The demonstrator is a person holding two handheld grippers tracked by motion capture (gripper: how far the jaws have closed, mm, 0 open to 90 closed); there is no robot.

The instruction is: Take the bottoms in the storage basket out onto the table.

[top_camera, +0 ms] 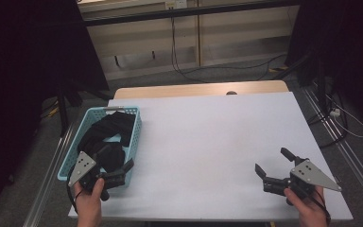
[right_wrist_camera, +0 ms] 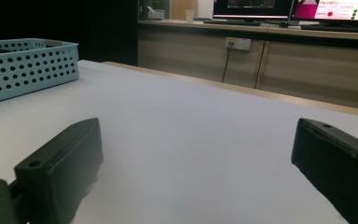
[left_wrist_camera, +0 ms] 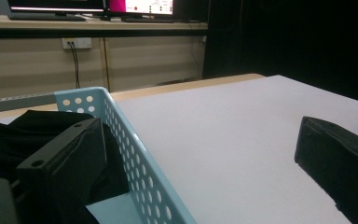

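Observation:
A light blue perforated basket (top_camera: pixel 135 128) stands on the left of the white table (top_camera: pixel 217 127), with black cloth (top_camera: pixel 108 128) piled inside it. My left gripper (top_camera: pixel 119 158) hovers at the basket's near right corner, open. In the left gripper view its jaws straddle the basket wall (left_wrist_camera: pixel 137 161): one is over the black cloth (left_wrist_camera: pixel 9 135), the other over bare table. My right gripper (top_camera: pixel 272 160) rests near the table's front right, open, with nothing between its jaws. The right gripper view has the basket (right_wrist_camera: pixel 28 70) far off to the left.
A wooden strip (top_camera: pixel 198 89) runs along the table's far edge. Beyond it are a beige wall unit, floor cables (top_camera: pixel 189 71) and dark curtains on both sides. Monitors (right_wrist_camera: pixel 335 9) sit on a counter at the back.

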